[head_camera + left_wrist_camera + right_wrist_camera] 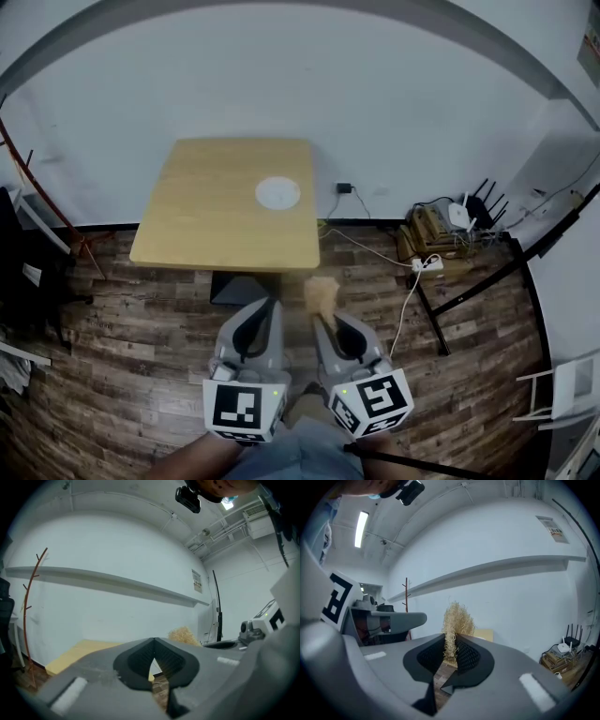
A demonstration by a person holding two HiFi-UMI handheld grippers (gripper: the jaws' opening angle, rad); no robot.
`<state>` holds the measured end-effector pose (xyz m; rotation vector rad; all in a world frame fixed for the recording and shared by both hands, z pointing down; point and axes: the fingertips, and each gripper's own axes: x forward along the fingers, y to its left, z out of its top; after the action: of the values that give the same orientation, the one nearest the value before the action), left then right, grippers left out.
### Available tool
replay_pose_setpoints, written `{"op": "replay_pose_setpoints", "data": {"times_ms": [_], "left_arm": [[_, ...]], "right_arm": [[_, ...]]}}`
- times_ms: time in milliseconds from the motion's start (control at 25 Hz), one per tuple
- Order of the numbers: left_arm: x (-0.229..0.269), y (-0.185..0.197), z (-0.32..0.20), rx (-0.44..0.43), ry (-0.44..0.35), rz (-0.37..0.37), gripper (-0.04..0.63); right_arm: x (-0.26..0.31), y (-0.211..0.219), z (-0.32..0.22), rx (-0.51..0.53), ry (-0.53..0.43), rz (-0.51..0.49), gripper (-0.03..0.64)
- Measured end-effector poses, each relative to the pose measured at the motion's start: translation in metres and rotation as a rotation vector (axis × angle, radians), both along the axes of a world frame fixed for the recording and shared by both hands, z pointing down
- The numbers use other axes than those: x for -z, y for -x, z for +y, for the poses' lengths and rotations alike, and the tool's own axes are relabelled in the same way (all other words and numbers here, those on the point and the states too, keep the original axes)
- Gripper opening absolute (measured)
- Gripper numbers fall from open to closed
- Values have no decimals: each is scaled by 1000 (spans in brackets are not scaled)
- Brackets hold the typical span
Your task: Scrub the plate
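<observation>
A small white plate (pixel 278 193) lies on the far right part of a light wooden table (pixel 202 220). My right gripper (pixel 323 320) is shut on a tuft of straw-coloured scrubber fibre (pixel 322 295), held over the floor short of the table's near edge. The scrubber (pixel 455 623) sticks up from between the pinched jaws in the right gripper view. My left gripper (pixel 272 306) is beside it, shut with nothing in it; its jaws meet at the tip (pixel 153 641). The scrubber (pixel 185 635) shows past them to the right.
Wood-plank floor (pixel 141 337) surrounds the table. A white wall (pixel 300 84) stands behind it. Cables, a power strip (pixel 428 264) and a router (pixel 459 216) lie at the right. A coat stand (pixel 406 602) stands at the left, and a white chair (pixel 558 389) at the far right.
</observation>
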<state>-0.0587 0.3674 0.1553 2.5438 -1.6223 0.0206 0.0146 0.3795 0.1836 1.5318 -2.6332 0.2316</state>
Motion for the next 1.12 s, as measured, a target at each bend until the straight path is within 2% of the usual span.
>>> {"op": "replay_pose_setpoints", "data": {"times_ms": [200, 480, 800, 1000, 1120], "left_arm": [[-18, -22, -33, 0, 47, -13, 21], [-39, -51, -101, 34, 109, -72, 21], [-39, -72, -161, 91, 108, -136, 21], [-24, -72, -180, 139, 77, -129, 21], [-12, -67, -188, 181, 66, -100, 21]], "right_arm": [[-17, -28, -33, -19, 46, -7, 46], [-36, -56, -105, 21, 100, -36, 46], [-41, -81, -169, 78, 120, -84, 46], [-23, -77, -196, 136, 81, -89, 46], [-11, -71, -210, 168, 58, -89, 46]]}}
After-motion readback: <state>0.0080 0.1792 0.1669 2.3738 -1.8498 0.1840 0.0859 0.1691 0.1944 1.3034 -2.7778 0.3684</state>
